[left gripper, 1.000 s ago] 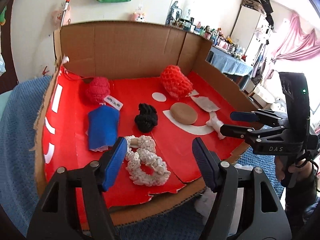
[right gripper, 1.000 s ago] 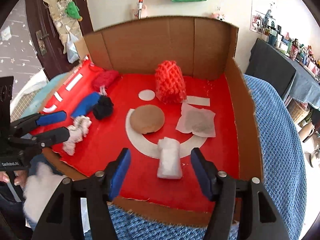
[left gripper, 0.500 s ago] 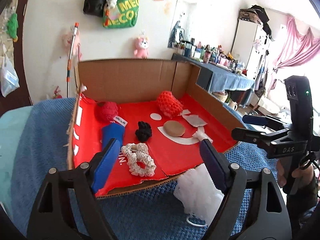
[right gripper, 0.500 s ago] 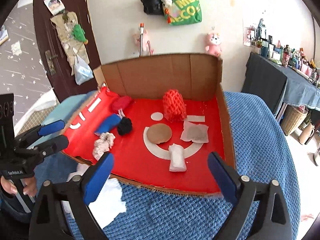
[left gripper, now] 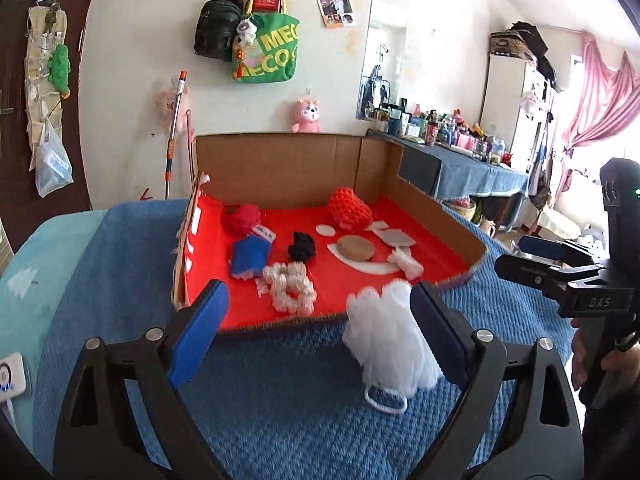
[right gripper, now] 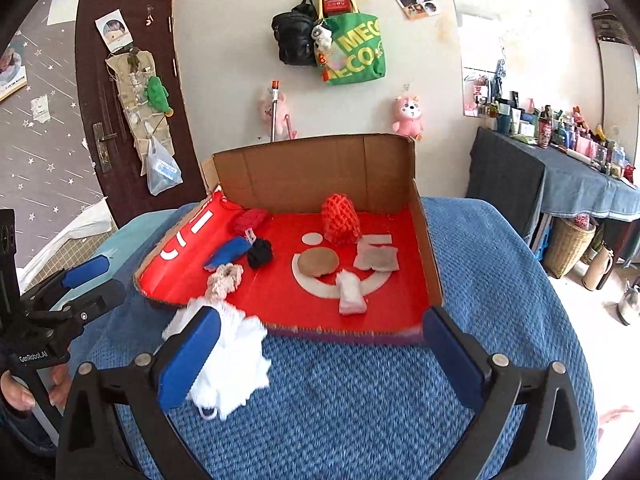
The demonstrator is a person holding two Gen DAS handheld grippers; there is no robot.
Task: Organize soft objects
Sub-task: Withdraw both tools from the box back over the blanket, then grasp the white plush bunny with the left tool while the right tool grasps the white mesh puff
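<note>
White mesh pouf [left gripper: 390, 344] on blue blanket [left gripper: 280, 392] at six o'clock of the cardboard box [left gripper: 280, 164], left gripper [left gripper: 320, 332] and right gripper [right gripper: 318, 354] both opening, empty, cream scrunchie [left gripper: 290, 286] and white roll [right gripper: 351, 292] inside box front.

Both views are bright with daylight. In the left wrist view it comes from the right, where the window behind the pink curtain [left gripper: 600, 92] is blown out to white. Shadows on the blue blanket [right gripper: 500, 280] are soft and faint. The fisheye lens bends the walls and leaves black corners. The white puff [right gripper: 228, 360] looks slightly blurred at its edges.
</note>
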